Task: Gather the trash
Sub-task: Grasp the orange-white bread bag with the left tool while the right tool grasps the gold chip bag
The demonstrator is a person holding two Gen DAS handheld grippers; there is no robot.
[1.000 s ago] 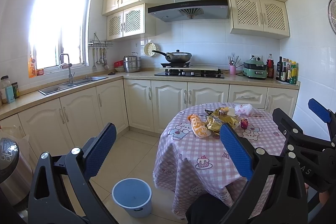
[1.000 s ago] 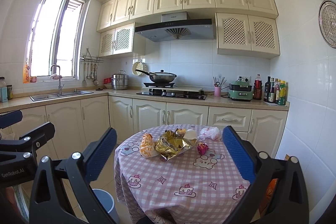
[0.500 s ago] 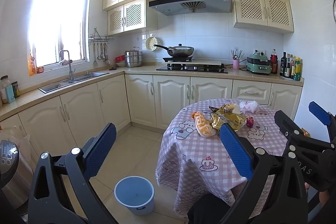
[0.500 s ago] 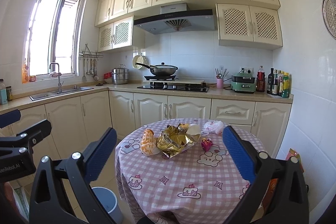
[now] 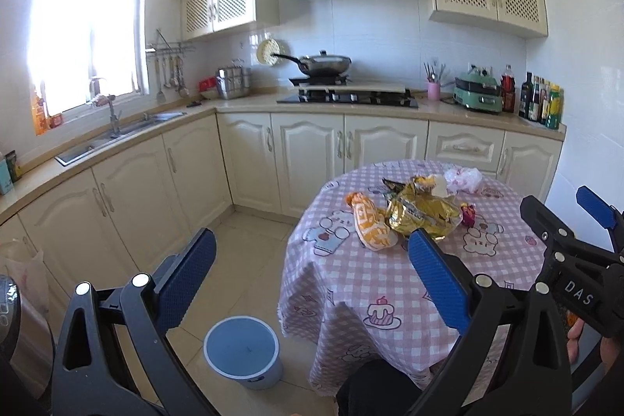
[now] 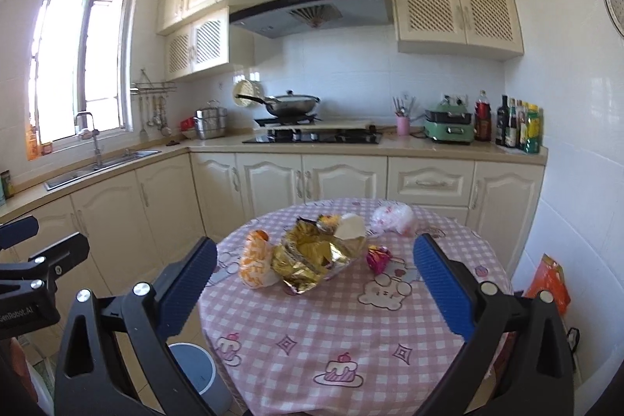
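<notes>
Wrappers, a gold foil bag among them, lie heaped on the table; left tool gapes wide above a blue bin. Right view: right tool spread wide, empty, short of the heap.

Round table under a pink-and-white checked cloth with cartoon prints. On it, clustered toward the far side: orange-and-white snack bag, crumpled gold foil wrapper, small red-pink foil wrapper, white-pink plastic bag. Tiled floor carried a light-blue round bin beside the table.
</notes>
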